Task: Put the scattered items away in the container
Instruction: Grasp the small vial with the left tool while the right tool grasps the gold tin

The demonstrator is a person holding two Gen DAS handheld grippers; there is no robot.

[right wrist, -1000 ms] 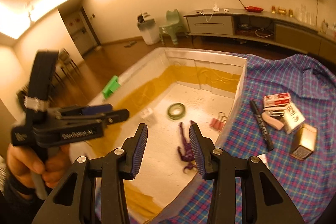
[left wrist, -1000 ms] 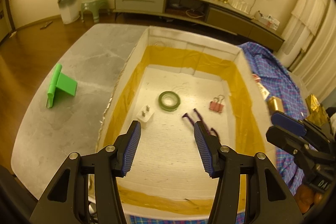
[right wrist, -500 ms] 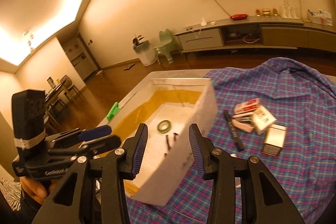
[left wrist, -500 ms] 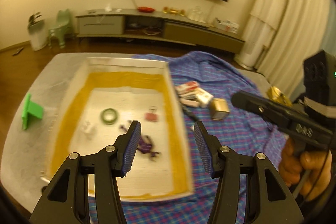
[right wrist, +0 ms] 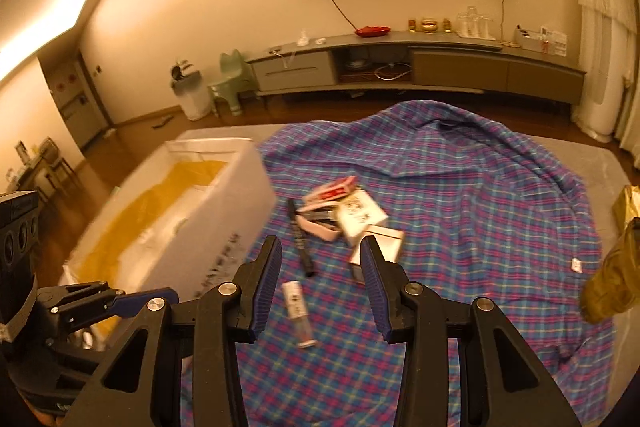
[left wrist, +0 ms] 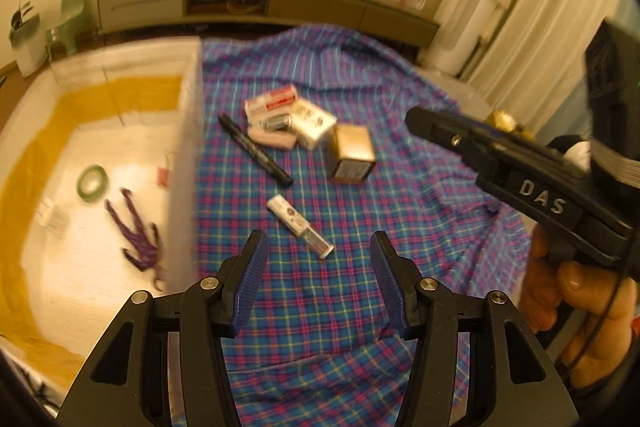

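Note:
My left gripper [left wrist: 319,251] is open and empty above the plaid cloth, just short of a small white tube [left wrist: 300,225]. Farther on the cloth lie a black marker [left wrist: 256,151], a gold box [left wrist: 352,155] and a cluster of small boxes [left wrist: 288,119]. The white container [left wrist: 188,131] stands to the left, holding a green tape roll [left wrist: 93,183] and a purple figure [left wrist: 138,237]. My right gripper [right wrist: 320,255] is open and empty, above the cloth between the marker [right wrist: 301,239] and the gold box [right wrist: 378,247], with the tube [right wrist: 298,311] below it.
A blue plaid cloth [right wrist: 460,227] covers the right part of the table. A crinkled gold package [right wrist: 612,275] sits at its right edge. A person's hand [left wrist: 580,307] holds the right gripper. The container's wall [right wrist: 224,211] rises on the left.
Both grippers have swung right, from above the container's inside to above the plaid cloth and the scattered items. Their jaws stand as wide as before, with nothing in them.

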